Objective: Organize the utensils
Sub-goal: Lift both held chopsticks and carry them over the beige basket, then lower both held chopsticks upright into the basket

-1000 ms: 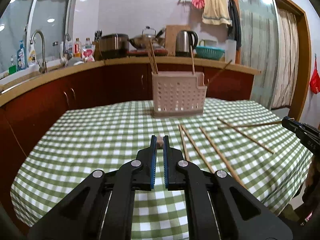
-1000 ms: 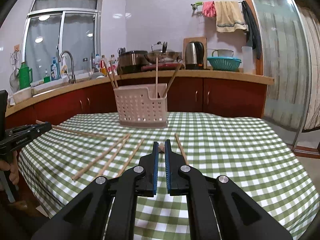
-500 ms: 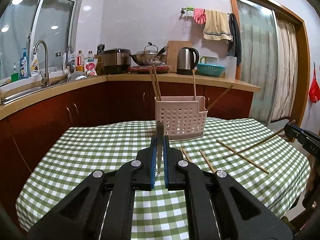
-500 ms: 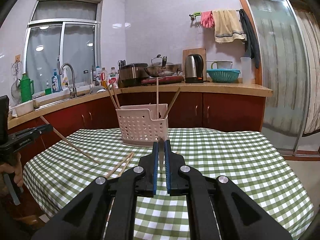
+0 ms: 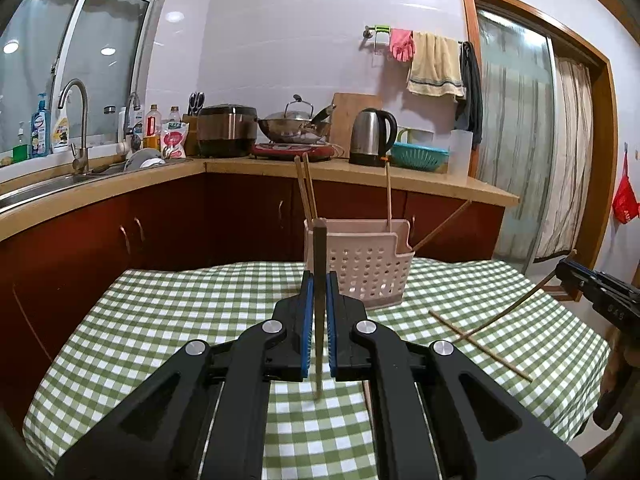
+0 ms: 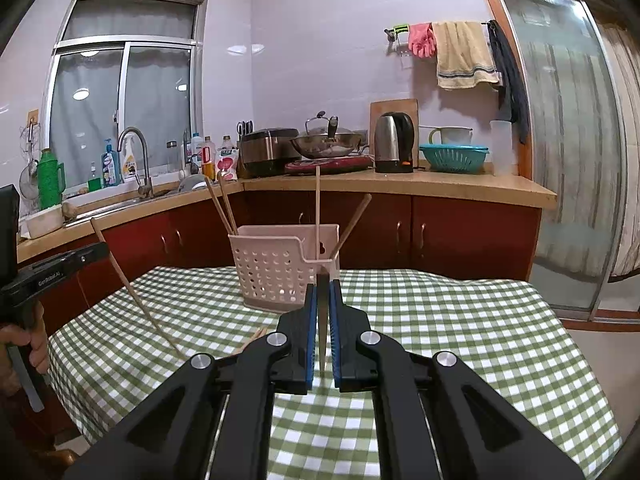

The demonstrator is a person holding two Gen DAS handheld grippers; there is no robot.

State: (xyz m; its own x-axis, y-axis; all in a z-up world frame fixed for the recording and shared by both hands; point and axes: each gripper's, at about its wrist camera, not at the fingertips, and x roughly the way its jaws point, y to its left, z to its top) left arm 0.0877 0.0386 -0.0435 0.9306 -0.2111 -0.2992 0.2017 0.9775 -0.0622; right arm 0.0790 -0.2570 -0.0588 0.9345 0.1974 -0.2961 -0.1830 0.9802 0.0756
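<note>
A pink perforated holder (image 5: 362,268) (image 6: 276,272) stands on the checked table with several chopsticks upright in it. My left gripper (image 5: 319,280) is shut on a wooden chopstick (image 5: 319,246), which I see edge-on between the blue pads, lifted off the cloth. In the right wrist view the left gripper (image 6: 100,249) shows at the left, its chopstick (image 6: 136,300) slanting down to the table. My right gripper (image 6: 322,286) is shut on another chopstick (image 6: 321,344). In the left wrist view the right gripper (image 5: 568,266) holds its chopstick (image 5: 516,304) at a slant.
Loose chopsticks lie on the green checked cloth (image 5: 180,312) at the right (image 5: 480,344) and near the middle (image 6: 256,335). Behind the table runs a counter (image 5: 400,178) with a kettle, wok, rice cooker, sink and bottles. A hand (image 6: 24,344) grips the left handle.
Both grippers have risen, each lifting its chopstick off the table. The chopsticks now tilt up from the cloth, and the holder sits lower and nearer in both views.
</note>
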